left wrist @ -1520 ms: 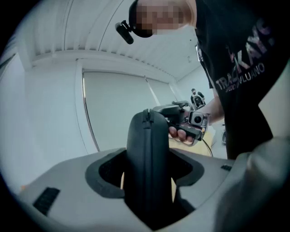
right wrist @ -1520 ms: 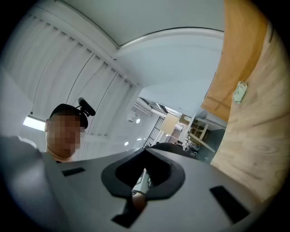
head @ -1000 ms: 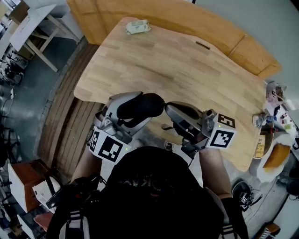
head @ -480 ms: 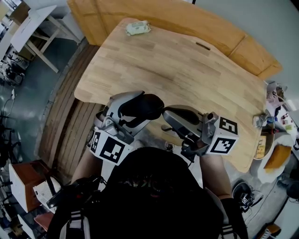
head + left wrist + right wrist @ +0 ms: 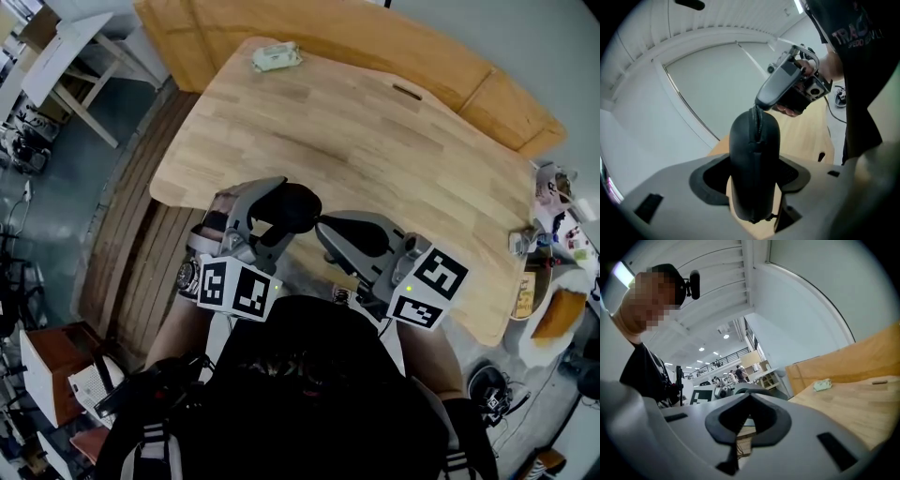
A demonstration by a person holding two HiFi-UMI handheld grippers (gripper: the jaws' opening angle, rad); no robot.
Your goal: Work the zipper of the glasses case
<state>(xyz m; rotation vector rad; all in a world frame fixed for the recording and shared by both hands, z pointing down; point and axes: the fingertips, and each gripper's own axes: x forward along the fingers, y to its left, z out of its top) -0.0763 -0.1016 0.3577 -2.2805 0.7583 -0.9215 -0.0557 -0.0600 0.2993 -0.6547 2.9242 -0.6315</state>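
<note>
In the head view my left gripper (image 5: 267,217) is shut on the black glasses case (image 5: 292,204), held in the air over the near edge of the table. In the left gripper view the case (image 5: 754,140) stands on end between the two jaws, its zipper seam facing the camera. My right gripper (image 5: 321,223) comes in from the right, shut, its tip at the case's end. There the right gripper (image 5: 757,106) pinches the small dark zipper pull at the top of the seam. In its own view the right gripper (image 5: 749,399) shows its jaws pressed together.
The wooden table (image 5: 375,141) carries a pale wipes pack (image 5: 277,54) at its far left edge and has a slot (image 5: 407,91) near the back. Clutter (image 5: 553,234) crowds the right end. A person's capped head fills the bottom of the head view.
Both grippers have rolled, their marker cubes turning. The left cube has swung right toward the body. The right gripper's tip has slid slightly left, still against the case's end.
</note>
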